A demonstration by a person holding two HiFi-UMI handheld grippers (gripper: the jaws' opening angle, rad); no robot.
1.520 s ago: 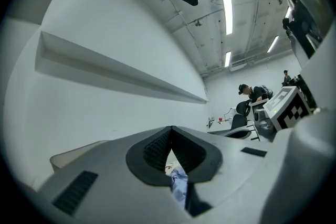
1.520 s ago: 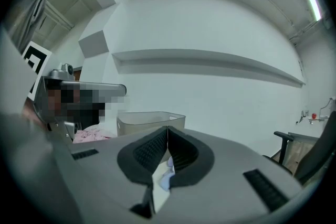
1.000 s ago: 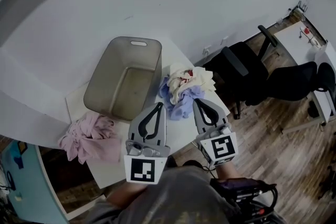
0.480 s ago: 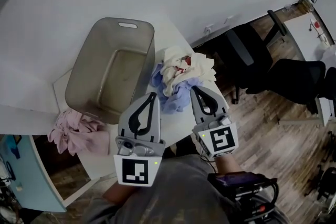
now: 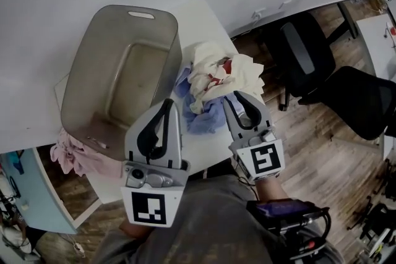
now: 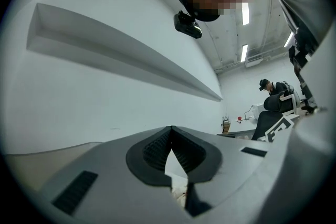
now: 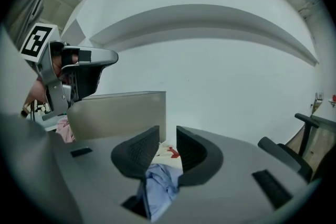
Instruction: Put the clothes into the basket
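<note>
Since a second ago: both grippers are further forward. The left gripper [image 5: 167,103], which was short of the basket [image 5: 93,80], now has its tips over the basket's near right wall. The right gripper [image 5: 234,97], which was just short of the pile [image 5: 219,74], now has its tips over the pile's near edge. The right jaws were together before and have just been opening.

Left gripper: jaws closed, tips touching. The left gripper view shows nothing between them, only a small gap lower down and the wall [image 6: 105,97] beyond.

Right gripper: jaws a narrow slit apart. In the right gripper view the blue cloth [image 7: 160,186] shows low in the gap, and cream cloth with a red patch shows further out. The pads do not press on any of it, so there is no grip.

Clothes:
- The pile is cream cloth with red marks on top and blue cloth beneath.
- It lies on the table [image 5: 204,18], touching the basket's right wall and outside the basket.
- A pink garment [image 5: 69,156] lies at the basket's near left corner, drooping over the table edge, also outside the basket.

Basket: grey, upright on the table, with a handle slot in its far wall.

Surroundings: two black chairs [image 5: 309,55] stand on the wood floor to the right of the table.
</note>
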